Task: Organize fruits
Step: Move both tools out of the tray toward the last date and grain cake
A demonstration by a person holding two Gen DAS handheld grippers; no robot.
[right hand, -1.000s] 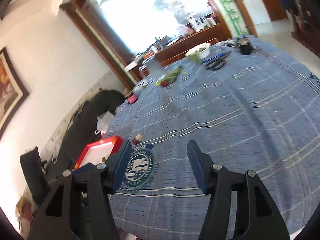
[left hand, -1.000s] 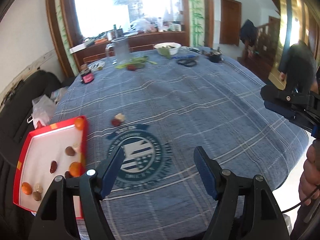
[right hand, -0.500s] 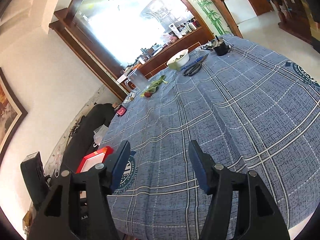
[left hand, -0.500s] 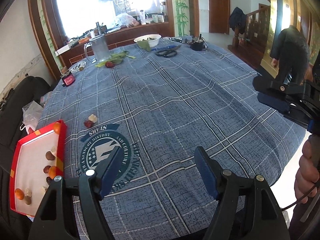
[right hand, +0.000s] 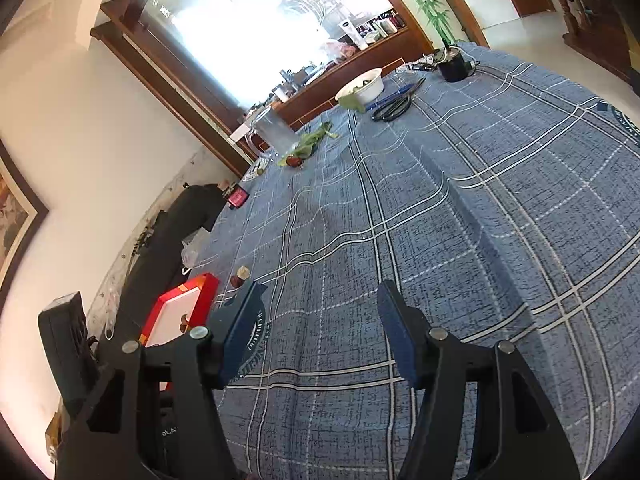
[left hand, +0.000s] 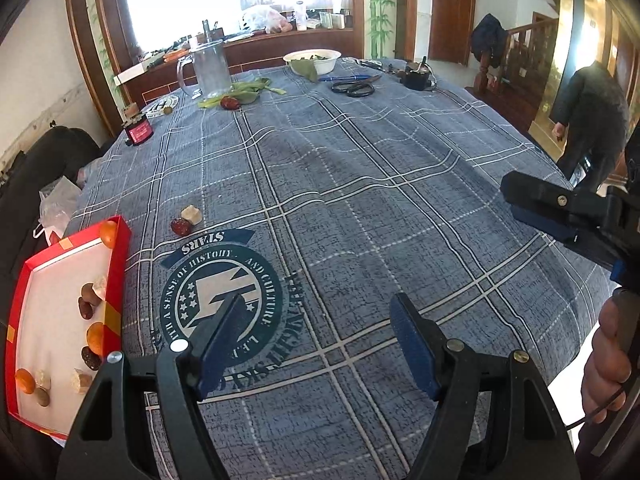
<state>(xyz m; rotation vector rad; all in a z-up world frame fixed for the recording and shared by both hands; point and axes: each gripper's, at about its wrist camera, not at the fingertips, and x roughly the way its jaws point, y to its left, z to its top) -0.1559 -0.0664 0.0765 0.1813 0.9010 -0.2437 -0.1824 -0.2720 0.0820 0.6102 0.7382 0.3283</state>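
Both black two-finger grippers, left (left hand: 316,344) and right (right hand: 316,330), gaped empty over the blue plaid tablecloth (left hand: 360,184), while the shallow red-rimmed tray (left hand: 116,264) ran partly behind the left one.

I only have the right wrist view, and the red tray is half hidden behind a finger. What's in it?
Observer: Small fruits lie scattered on the white floor of the tray: oranges and brown fruits.
Operator: Is the left gripper holding anything?
Observer: No. The left gripper is open and empty above the cloth.
Operator: Anyone else around?
Observer: A person in dark clothes stands beyond the table's right side.
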